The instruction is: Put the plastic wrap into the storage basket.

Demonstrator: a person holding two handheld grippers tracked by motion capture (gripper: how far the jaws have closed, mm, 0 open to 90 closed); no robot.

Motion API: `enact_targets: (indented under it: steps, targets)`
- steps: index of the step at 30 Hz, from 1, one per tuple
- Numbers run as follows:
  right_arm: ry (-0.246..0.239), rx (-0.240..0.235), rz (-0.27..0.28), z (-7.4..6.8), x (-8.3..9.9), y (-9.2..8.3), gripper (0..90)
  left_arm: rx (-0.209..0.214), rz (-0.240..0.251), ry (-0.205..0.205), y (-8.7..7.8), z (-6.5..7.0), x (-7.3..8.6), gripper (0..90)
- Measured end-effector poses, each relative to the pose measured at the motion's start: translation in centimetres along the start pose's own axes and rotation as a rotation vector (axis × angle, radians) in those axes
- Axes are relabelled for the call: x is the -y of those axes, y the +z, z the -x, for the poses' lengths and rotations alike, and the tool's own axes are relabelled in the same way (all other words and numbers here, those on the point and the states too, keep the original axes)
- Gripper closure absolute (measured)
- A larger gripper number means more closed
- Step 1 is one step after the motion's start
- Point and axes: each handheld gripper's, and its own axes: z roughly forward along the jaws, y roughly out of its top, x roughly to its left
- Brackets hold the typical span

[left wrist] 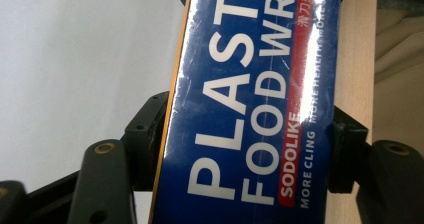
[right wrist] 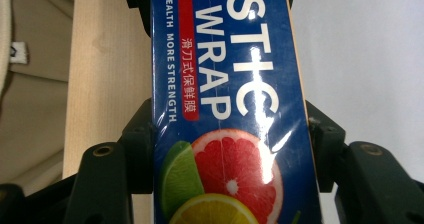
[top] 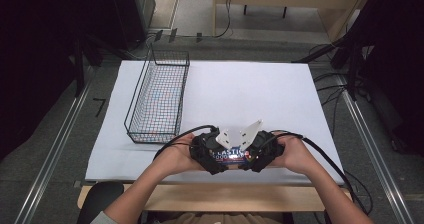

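The box [top: 231,156] of plastic food wrap is held between the 2 grippers near the table's front edge, lying across, in front of the person. It is a long blue carton with white lettering, a red strip of smaller print and a picture of cut citrus fruit at 1 end. In the left gripper view the box [left wrist: 250,114] runs up the middle, with "PLASTIC FOOD WRAP" readable along it; in the right gripper view the box [right wrist: 230,109] shows the fruit picture low down and the lettering above.

The left gripper [top: 207,151] is clenched on the box: in its own view both black jaws press against the carton's 2 long sides. The right gripper [top: 260,151] grasps the other end in the same way, its jaws tight on either side of the box at the fruit picture. In the high view the 2 grippers sit close together, each in 1 hand, with their grey plates meeting above the box and their cables trailing back toward the person.

The white sheet [top: 250,94] covers most of the table; a strip of bare wood shows along its front edge. The wire basket [top: 159,96] stands on the sheet's left part, well apart from the box, long side running away from the person.
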Motion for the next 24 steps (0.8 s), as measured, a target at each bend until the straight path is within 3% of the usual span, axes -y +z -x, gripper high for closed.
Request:
enact_targets:
  steps: [10, 14, 17, 19, 24]
  targets:
    - [0.007, -0.048, 0.018, -0.2, 0.1, -0.2, 39.2, -0.001, 0.001, -0.006, -0.6, 0.9, 0.0, 39.1]
    - [0.006, -0.043, 0.023, -0.2, 0.2, -0.1, 37.0, 0.002, -0.005, -0.013, -0.6, 0.9, 0.1, 39.1]
    - [0.008, -0.033, 0.064, -0.1, 0.4, -0.8, 32.2, -0.001, -0.023, -0.03, -0.5, 0.7, 0.3, 39.1]
    - [0.038, -0.041, 0.106, 0.4, 0.7, -1.7, 29.9, -0.013, -0.034, -0.042, -0.4, 0.6, 0.6, 39.2]
    - [0.076, 0.015, 0.143, 0.7, 1.4, -3.3, 26.1, -0.02, -0.033, -0.068, -0.7, 0.0, 0.9, 39.2]
